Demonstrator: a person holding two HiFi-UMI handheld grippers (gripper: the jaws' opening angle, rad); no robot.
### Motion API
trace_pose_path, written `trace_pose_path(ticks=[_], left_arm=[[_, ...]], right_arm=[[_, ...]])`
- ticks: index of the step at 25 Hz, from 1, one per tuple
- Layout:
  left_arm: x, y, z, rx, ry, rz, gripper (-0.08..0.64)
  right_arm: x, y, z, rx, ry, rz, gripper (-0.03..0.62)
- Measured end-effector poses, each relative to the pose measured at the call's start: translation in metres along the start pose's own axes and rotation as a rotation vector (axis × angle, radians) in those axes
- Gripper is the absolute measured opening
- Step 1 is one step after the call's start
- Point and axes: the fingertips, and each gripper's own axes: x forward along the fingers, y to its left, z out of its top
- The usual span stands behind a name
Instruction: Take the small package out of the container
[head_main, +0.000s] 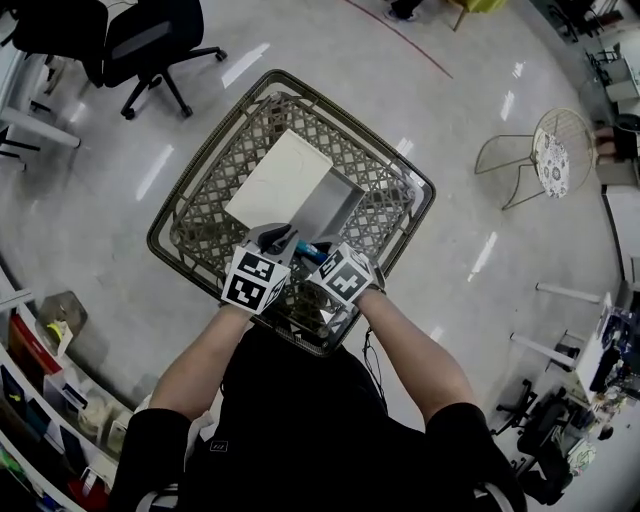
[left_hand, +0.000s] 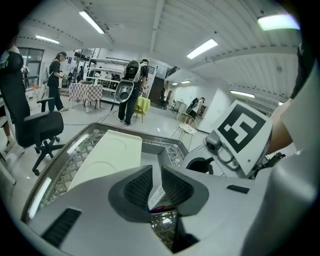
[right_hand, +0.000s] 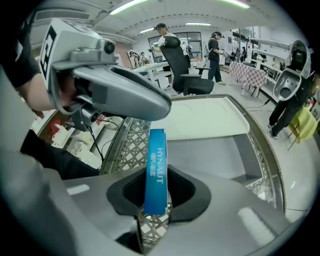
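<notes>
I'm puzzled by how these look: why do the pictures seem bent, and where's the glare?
Head view: bright streaks of glare on the glossy floor. Left gripper view: the wide lens bows the ceiling lights, and the corners are black. Right gripper view: the small package is sharp, the room curved.

Bright overhead strip lights, fisheye-warped edges

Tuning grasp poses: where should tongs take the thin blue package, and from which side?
Across its two broad faces, coming from above onto the narrow printed edge. The small package stands on edge, so its thin dimension fits between the right gripper tongs.
</notes>
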Motion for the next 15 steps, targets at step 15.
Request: trace_pose_path(ticks=[15], left_arm=[[-0.077, -0.026, 0.072, 0.045, -0.176, 0.095, 0.057]], right_arm=[[-0.157, -0.031, 0.026, 0.207, -0.420, -0.099, 0.089]])
